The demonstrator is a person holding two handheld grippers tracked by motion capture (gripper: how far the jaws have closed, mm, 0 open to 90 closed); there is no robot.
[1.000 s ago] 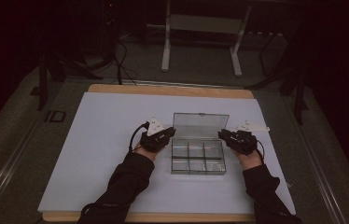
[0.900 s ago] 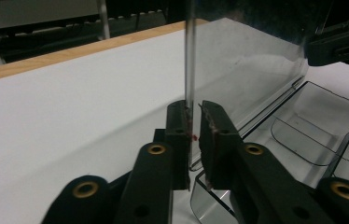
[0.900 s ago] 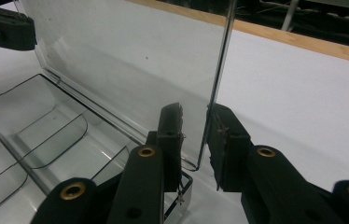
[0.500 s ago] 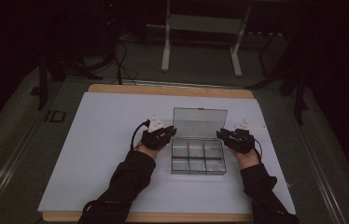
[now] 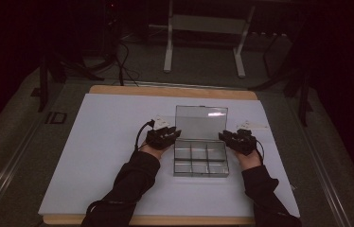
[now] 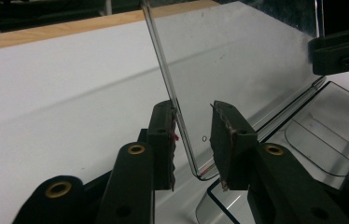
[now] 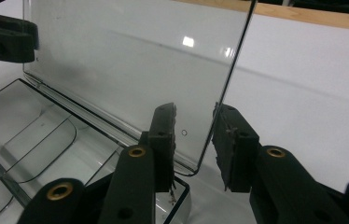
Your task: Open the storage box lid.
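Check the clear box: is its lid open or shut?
Open. The lid stands upright behind the compartments; both gripper views show its side edges between their jaws.

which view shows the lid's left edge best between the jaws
The left gripper view: the lid edge stands upright between the open left hand-held gripper jaws. The high view shows the whole lid, small; the right gripper view shows its opposite edge.
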